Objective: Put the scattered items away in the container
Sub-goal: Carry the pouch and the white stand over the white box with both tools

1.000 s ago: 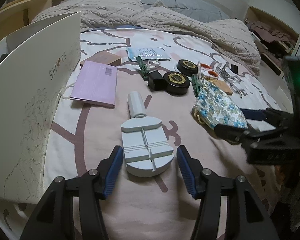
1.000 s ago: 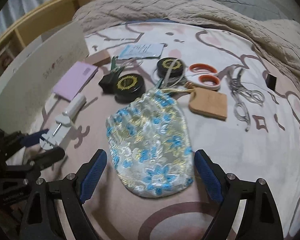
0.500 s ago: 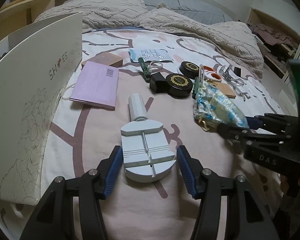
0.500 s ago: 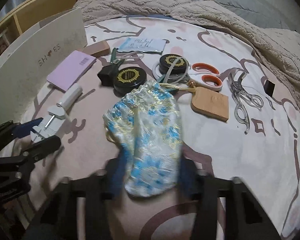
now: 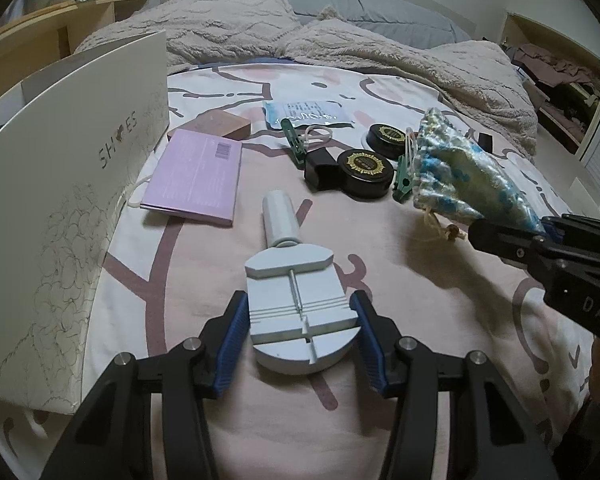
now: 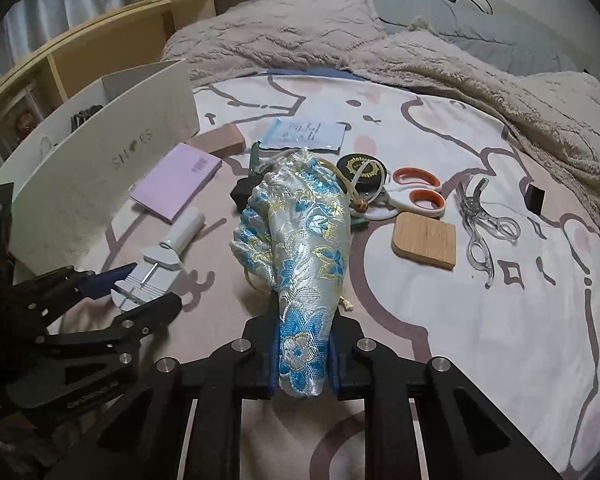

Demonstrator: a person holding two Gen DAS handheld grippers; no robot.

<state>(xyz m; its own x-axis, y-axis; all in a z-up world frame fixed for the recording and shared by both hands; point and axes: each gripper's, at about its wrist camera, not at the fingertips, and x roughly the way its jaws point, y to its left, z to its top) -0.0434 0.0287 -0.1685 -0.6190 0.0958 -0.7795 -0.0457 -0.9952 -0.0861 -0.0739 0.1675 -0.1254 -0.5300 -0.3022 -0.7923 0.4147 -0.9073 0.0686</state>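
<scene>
We are clamping the brocade pouch (image 6: 300,264) in the right gripper (image 6: 302,360) and the watch tool (image 5: 298,312) in the left gripper (image 5: 298,336), both jaws having just been closing; next we are carrying both left to the shoe box (image 5: 72,184).

The brocade pouch (image 6: 300,264) covers most of one black round tin (image 6: 364,168) and the green clip (image 6: 256,160) behind it. The shoe box (image 5: 80,184) wall hides its contents and runs off the left edge. Printing on the blue-white sachet (image 5: 304,114) is too small to read.

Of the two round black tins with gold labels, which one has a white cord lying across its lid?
The farther tin, beside the orange-handled scissors; the nearer tin has a bare lid.
</scene>
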